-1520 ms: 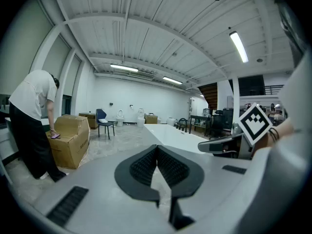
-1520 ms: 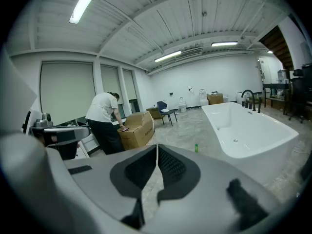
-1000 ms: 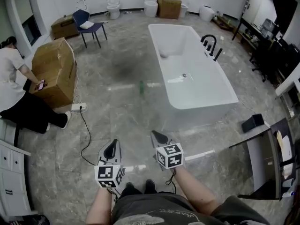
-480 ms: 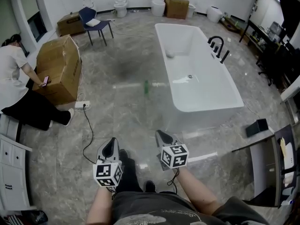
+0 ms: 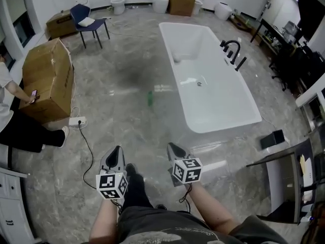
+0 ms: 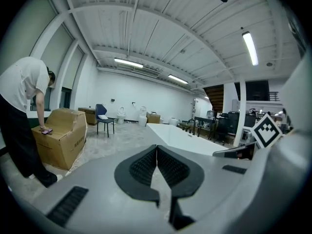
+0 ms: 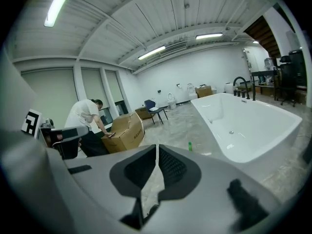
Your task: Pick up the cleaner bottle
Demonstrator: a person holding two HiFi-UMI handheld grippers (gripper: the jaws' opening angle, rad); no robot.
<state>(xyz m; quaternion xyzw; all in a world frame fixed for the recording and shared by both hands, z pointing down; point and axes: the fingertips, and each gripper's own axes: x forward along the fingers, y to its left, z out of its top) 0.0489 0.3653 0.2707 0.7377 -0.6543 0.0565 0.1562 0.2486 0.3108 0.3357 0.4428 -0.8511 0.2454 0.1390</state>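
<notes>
A: Grey stone floor underfoot. Wearer is mid-stride: dark leg is now fwd between the 2 tools, further than 1 s back.
B: Tongs?
A: Left gripper is pressed together, nothing in it. Right gripper is the same, pads meeting, empty. Both are carried fwd with the walk.
B: Bottle?
A: Cleaner bottle looks upright on the floor, well ahead, near the bathtub on its left side, untouched. Cardboard box has slid toward the frame's left.
B: So approach only, prob. Jaws need spreading before any grab.
</notes>
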